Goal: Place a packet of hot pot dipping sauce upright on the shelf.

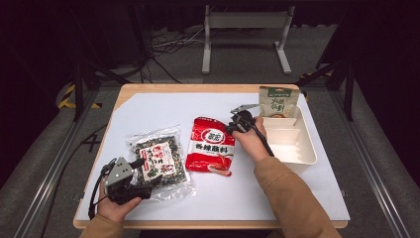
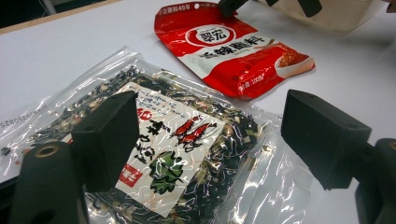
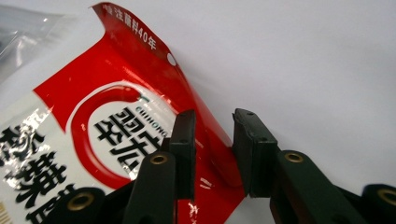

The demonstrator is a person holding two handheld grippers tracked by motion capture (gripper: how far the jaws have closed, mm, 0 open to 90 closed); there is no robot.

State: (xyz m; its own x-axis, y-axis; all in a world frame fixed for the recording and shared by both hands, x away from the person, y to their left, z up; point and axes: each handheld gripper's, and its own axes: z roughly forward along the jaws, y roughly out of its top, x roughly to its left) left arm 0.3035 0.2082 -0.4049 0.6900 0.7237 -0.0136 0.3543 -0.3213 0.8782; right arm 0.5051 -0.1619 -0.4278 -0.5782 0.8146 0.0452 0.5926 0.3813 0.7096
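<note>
Two packets are lying mid-table, white sheet open all round. My right gripper (image 3: 212, 154) is straddling the red packet (image 1: 210, 146)'s right edge, jaws part open, not clamping. My left gripper (image 2: 210, 140) is hovering wide open over the seaweed bag (image 1: 157, 161), beside the tray (image 1: 309, 148).

The red packet (image 2: 232, 50) carries the clearest print — a white oval with the large characters 翠宏, the Latin word "CUIHONG" (image 3: 150, 115) arched above them, and a top strip ending in 蘸料40年. Below the oval a white band reads 香辣蘸料. The clear seaweed bag (image 2: 159, 154) has a white label with 2 red shrimp drawings and dark characters too small to read. The green pouch (image 1: 278, 101) shows characters that stay illegible.
</note>
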